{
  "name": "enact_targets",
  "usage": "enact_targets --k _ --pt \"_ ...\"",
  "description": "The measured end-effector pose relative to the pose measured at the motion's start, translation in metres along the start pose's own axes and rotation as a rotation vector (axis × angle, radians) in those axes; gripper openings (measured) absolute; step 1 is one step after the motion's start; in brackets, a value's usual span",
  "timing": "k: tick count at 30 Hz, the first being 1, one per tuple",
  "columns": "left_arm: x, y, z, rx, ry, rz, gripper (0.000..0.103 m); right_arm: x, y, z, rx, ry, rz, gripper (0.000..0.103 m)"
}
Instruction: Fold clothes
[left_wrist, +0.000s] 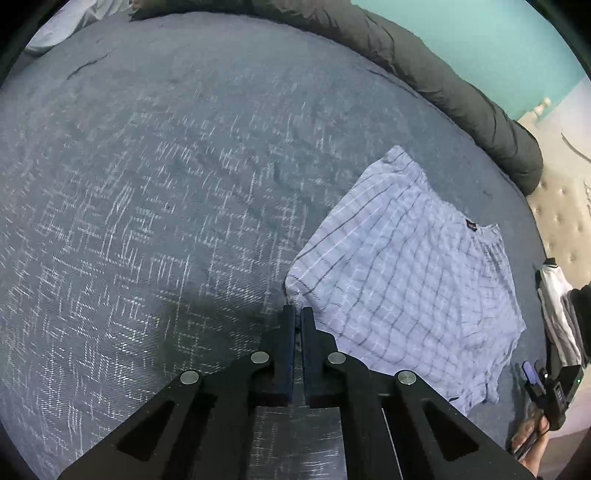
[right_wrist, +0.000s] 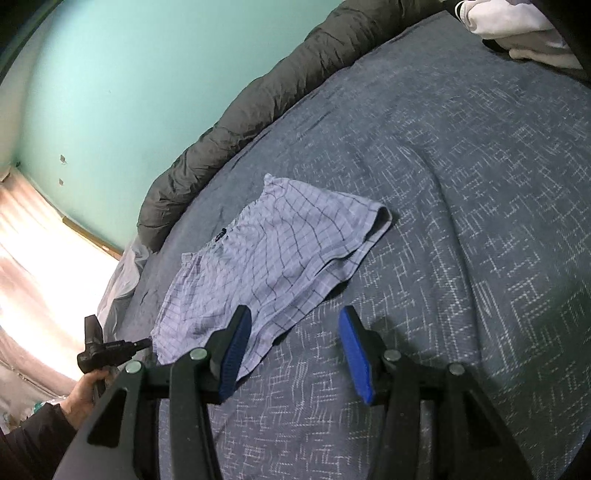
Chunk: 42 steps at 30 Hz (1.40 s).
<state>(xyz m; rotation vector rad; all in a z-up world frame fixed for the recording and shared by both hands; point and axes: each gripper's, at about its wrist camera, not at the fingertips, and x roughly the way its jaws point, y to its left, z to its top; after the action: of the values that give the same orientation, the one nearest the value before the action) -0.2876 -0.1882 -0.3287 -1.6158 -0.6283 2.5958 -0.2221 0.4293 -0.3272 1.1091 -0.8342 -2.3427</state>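
Observation:
Light blue checked shorts (left_wrist: 406, 273) lie flat on the dark blue patterned bedspread (left_wrist: 166, 184), folded over on themselves. In the left wrist view my left gripper (left_wrist: 298, 314) is shut, its tips just at the shorts' near corner; whether cloth is pinched between them I cannot tell. In the right wrist view the shorts (right_wrist: 273, 251) lie ahead and left. My right gripper (right_wrist: 295, 325) is open and empty, its left finger over the shorts' near hem, its right finger over bare bedspread (right_wrist: 461, 221).
A rolled dark grey duvet (left_wrist: 461, 85) (right_wrist: 258, 99) runs along the bed's far edge by a teal wall. White clothes (right_wrist: 517, 26) lie at the far right corner. The other gripper and hand (left_wrist: 550, 402) (right_wrist: 99, 354) show at the bed's edge.

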Motion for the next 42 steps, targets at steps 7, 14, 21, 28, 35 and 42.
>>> enact_targets --k 7,14,21,28,35,42 --pt "-0.005 -0.020 0.007 0.029 -0.007 -0.010 0.003 -0.004 -0.004 -0.002 0.020 -0.007 0.021 0.050" --pt "-0.015 -0.035 0.011 0.050 -0.021 -0.031 0.002 -0.006 -0.002 -0.002 0.021 -0.015 0.042 0.050" --pt "-0.026 -0.054 0.016 0.084 -0.025 -0.051 0.002 -0.008 -0.003 -0.002 0.032 -0.030 0.046 0.050" --pt "-0.030 -0.094 0.023 0.147 -0.025 -0.099 0.002 -0.008 -0.002 -0.002 0.032 -0.039 0.049 0.051" --pt "-0.023 -0.175 0.034 0.241 -0.011 -0.160 0.002 -0.011 -0.005 0.002 0.052 -0.051 0.057 0.051" --pt "0.003 -0.302 0.034 0.382 0.039 -0.239 0.002 -0.015 -0.012 0.007 0.077 -0.066 0.074 0.051"
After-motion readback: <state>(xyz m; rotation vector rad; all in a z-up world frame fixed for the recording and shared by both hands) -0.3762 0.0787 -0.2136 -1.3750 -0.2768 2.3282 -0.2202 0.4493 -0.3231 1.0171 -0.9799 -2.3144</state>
